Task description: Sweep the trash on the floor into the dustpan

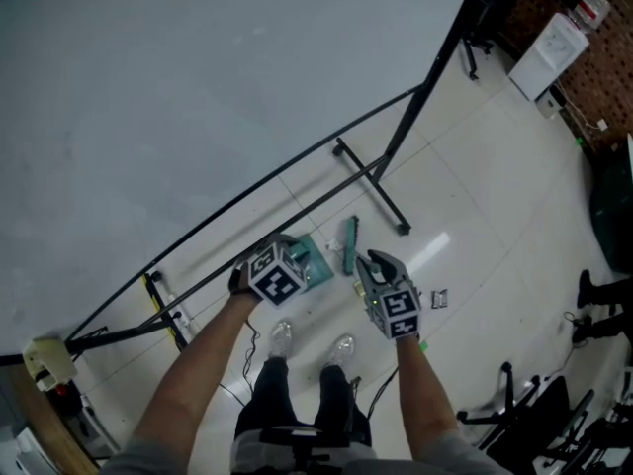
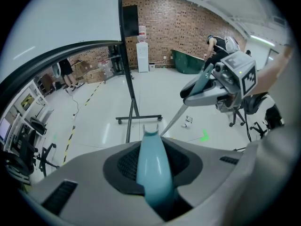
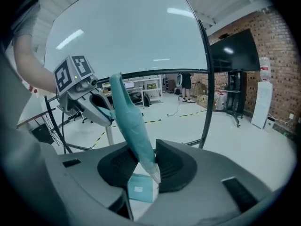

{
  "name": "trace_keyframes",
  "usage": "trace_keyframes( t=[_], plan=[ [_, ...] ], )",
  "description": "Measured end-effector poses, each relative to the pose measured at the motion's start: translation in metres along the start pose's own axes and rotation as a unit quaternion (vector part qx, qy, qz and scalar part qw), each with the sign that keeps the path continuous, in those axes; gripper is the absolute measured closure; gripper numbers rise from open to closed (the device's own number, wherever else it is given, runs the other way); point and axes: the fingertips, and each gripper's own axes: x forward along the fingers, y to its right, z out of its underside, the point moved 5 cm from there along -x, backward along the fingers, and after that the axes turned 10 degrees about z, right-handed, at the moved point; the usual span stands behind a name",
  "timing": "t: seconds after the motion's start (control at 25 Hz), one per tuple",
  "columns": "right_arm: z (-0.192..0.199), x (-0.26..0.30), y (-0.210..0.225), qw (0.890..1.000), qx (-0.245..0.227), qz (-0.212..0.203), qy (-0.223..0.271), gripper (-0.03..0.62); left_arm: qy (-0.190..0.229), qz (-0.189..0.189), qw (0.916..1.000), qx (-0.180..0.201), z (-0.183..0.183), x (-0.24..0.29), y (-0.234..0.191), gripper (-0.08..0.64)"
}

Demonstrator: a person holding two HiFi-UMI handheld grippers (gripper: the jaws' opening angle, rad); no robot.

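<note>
— Left gripper [image 2: 153, 171] sits closest, its jaws pinching the dustpan handle [image 2: 150, 147]. That handle's long axis runs straight away from it, notched end toward the floor [image 2: 141, 98].
— And the dustpan [image 1: 318, 265] itself?
— From overhead it is just right of that gripper, mostly hidden behind the marker cube [image 1: 275, 277].
— The brush?
— Right gripper [image 3: 146, 164] clamps the brush handle [image 3: 128, 119], which slants up-left. The brush head [image 1: 349, 245] shows just beside the pan, its length pointing away from the person.
— Trash [image 1: 440, 298]?
— Small bits right of the right gripper, too tiny to identify. A teal square [image 3: 140, 189] shows under those jaws; can't tell what it is.
</note>
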Motion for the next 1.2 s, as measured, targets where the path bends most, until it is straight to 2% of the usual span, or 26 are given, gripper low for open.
trace_keyframes(
  t=[0.24,0.4,0.48,0.68,0.8,1.0,1.2],
  plan=[
    [-0.006,-0.005,-0.009,0.998,0.009,-0.061,-0.007,0.485,0.002,0.001,1.0000,0.001,-0.003,0.000,-0.002,0.465],
    [-0.013,-0.011,-0.016,0.993,0.032,-0.116,-0.006,0.486,0.001,0.002,1.0000,0.001,-0.001,0.001,0.000,0.465],
    [-0.021,-0.015,-0.016,0.991,0.042,-0.127,0.004,0.489,0.002,0.002,1.0000,0.002,0.002,0.000,-0.001,0.465],
    [-0.036,-0.025,-0.008,0.990,0.071,-0.114,0.043,0.499,0.005,0.003,1.0000,0.007,0.009,-0.005,0.002,0.465],
    [-0.044,-0.033,-0.010,0.990,0.070,-0.102,0.060,0.500,0.004,0.006,0.9998,0.019,0.012,-0.007,0.008,0.465],
    [-0.059,-0.048,0.009,0.991,0.077,-0.055,0.091,0.502,-0.007,0.011,0.9992,0.037,0.009,-0.005,0.019,0.465],
    [-0.072,-0.079,0.053,0.990,0.078,0.009,0.118,0.502,-0.020,0.026,0.9975,0.062,-0.009,-0.002,0.035,0.465]
  ],
)
